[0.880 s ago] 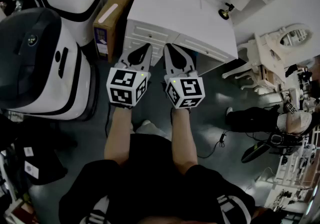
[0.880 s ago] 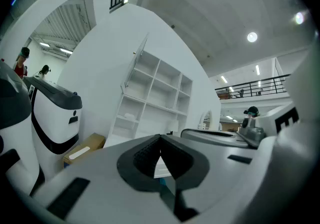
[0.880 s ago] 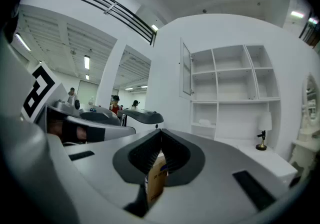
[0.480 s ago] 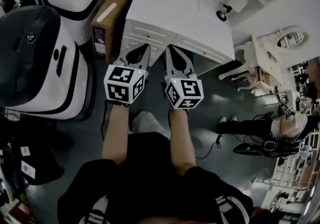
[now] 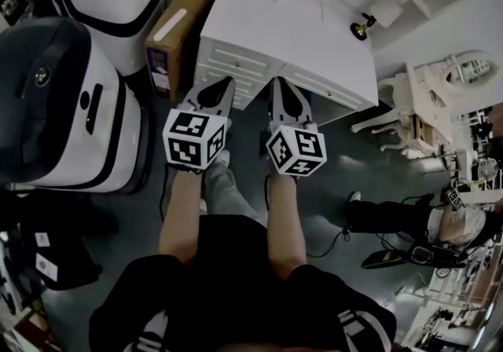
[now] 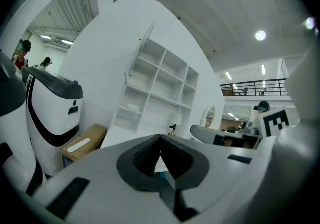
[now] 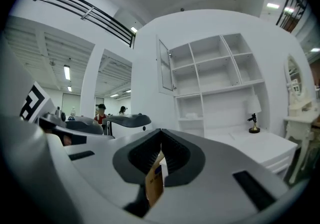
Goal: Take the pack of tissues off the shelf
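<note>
Tissue pack (image 7: 191,115) on shelf (image 7: 202,105), beyond right tool (image 7: 161,133)

place: lab hall | cues: white machine housings (image 5: 67,99), white desk (image 5: 302,40), shelves (image 7: 216,88), mezzanine railing (image 6: 250,88)

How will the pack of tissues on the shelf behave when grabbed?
Probably soft: the pack of tissues looks like a low, rumpled white lump, so it should squash when squeezed. It is likely light for its size. It lies flat in a shelf compartment, so it is unlikely to roll or tip, though a push may slide it toward the back wall.
</note>
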A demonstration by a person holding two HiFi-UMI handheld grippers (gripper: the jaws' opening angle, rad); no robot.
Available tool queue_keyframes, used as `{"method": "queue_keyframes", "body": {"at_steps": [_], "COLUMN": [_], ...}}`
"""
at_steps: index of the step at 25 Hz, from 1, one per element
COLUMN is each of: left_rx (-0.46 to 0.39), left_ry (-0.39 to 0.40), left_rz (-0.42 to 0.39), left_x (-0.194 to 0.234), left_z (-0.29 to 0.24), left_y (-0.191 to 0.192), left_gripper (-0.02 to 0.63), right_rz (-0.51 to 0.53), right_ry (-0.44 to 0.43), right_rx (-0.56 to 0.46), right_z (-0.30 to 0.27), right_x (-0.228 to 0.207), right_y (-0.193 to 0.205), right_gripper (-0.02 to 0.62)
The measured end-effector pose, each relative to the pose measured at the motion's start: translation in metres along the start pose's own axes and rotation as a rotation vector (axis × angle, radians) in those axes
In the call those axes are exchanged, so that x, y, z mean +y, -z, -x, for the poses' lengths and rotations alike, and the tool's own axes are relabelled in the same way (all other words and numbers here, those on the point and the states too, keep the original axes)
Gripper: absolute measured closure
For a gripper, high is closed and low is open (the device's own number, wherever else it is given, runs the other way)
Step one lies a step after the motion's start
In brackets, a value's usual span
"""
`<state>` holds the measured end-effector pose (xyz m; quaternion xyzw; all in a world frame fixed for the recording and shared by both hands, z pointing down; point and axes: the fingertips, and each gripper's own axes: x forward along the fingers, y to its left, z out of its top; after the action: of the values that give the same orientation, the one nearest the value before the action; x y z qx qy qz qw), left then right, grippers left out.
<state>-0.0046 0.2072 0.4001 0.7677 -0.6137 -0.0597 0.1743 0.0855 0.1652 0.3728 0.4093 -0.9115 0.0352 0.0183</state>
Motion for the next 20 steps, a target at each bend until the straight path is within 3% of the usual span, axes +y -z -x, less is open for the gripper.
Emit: {"method": "queue_keyframes", "body": {"at_steps": [5, 7, 11, 20], "left_rx": [-0.017, -0.032, -0.006, -0.032], "left_ry": [-0.126, -0.137, -0.187, -0.169], "left_rz": [-0.06, -0.073, -0.18, -0.135], "left_x": [0.03, 0.038, 0.046, 0.06], "left_z": [-0.047, -0.061, -0.089, -0.163], "left_y": [-0.012, -0.018, -0.022, -0.043], "left_gripper": [0.597, 0.597, 0.597, 0.597], "right_rz": [-0.039, -0.06, -0.089, -0.133], "right_ry": [-0.019, -0.013, 0.017, 0.034], "right_rx": [0.016, 0.021, 0.021, -0.002], "right_z": [-0.043, -0.055, -0.077, -0.133], "right_x": [-0.038, -0.052, -0.08, -0.137], "right_y": [0.012, 0.018, 0.02, 0.012], "right_gripper": [0.577, 0.575, 0.577, 0.577]}}
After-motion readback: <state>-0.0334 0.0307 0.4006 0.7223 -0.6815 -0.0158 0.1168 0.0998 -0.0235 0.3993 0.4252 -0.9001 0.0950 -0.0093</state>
